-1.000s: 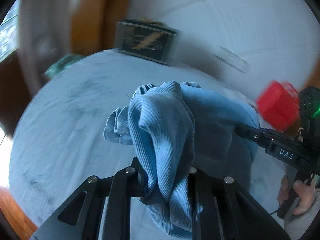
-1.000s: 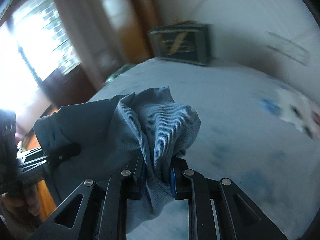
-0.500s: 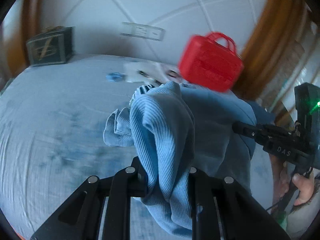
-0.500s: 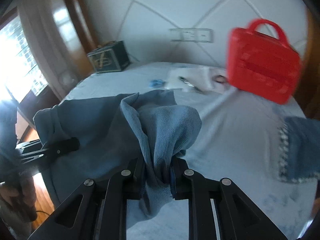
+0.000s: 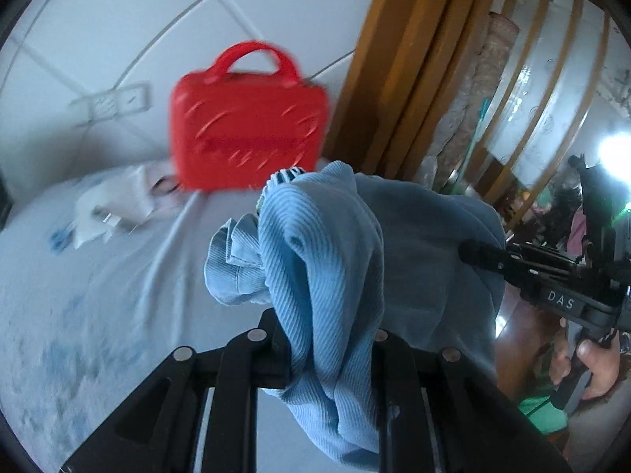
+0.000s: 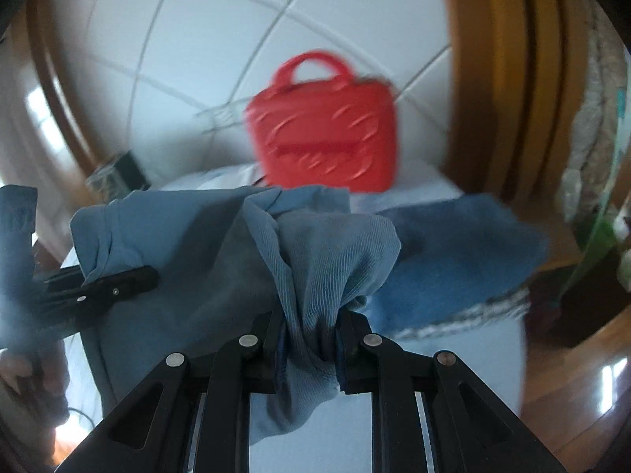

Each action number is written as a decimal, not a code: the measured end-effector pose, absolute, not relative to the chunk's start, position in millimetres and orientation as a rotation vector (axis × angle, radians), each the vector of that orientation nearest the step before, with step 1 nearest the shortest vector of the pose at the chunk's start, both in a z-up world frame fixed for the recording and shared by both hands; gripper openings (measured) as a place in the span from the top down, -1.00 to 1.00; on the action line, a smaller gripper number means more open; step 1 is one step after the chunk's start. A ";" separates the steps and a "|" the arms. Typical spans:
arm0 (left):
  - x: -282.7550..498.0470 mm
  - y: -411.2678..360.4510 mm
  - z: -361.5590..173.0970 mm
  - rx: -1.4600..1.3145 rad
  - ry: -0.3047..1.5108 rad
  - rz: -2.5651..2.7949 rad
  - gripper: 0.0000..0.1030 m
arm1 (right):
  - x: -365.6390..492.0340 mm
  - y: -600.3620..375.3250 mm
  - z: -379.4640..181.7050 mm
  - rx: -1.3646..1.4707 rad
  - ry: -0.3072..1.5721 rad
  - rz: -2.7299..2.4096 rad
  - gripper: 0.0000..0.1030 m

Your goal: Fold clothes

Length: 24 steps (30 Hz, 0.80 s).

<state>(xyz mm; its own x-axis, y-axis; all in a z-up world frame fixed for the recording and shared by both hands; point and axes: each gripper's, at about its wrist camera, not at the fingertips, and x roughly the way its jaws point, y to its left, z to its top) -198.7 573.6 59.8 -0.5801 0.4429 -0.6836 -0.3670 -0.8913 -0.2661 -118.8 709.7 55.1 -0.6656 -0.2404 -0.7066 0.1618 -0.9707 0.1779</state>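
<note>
A light blue ribbed garment (image 5: 327, 260) hangs bunched between both grippers above the bed. My left gripper (image 5: 329, 339) is shut on one bunched end of it. My right gripper (image 6: 309, 335) is shut on the other end (image 6: 327, 252). Each gripper shows in the other's view: the right one (image 5: 485, 254) at the right edge, the left one (image 6: 130, 278) at the left. The cloth sags between them and hides the fingertips.
A red case with a handle (image 5: 248, 122) (image 6: 323, 134) stands at the head of the pale blue bed (image 5: 79, 307). A white item (image 5: 114, 205) lies beside it. A darker blue garment (image 6: 465, 256) lies on the bed at the right. A wooden frame (image 5: 398, 63) stands right.
Both grippers have swung to the right with the garment still held. The dark box has left the left view and moved to the left edge of the right view; the red case is now ahead.
</note>
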 end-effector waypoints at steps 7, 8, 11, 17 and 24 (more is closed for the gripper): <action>-255.4 673.3 52.8 -1.141 -0.322 2.505 0.67 | -212.8 826.1 76.3 1.150 -0.015 -2.586 0.64; -262.3 685.3 46.3 -1.165 -0.348 2.510 0.67 | -226.6 836.8 74.1 1.160 0.017 -2.562 0.64; -278.0 712.5 16.5 -1.253 -0.411 2.520 0.64 | -271.1 866.8 58.3 1.194 0.114 -2.465 0.63; -300.8 750.3 -64.5 -1.520 -0.177 2.550 -0.34 | -332.1 906.4 -52.1 1.411 0.125 -2.343 0.20; -301.7 750.0 -44.1 -1.493 0.000 2.609 -1.00 | -326.7 942.4 -82.5 1.375 -0.185 -2.378 -0.01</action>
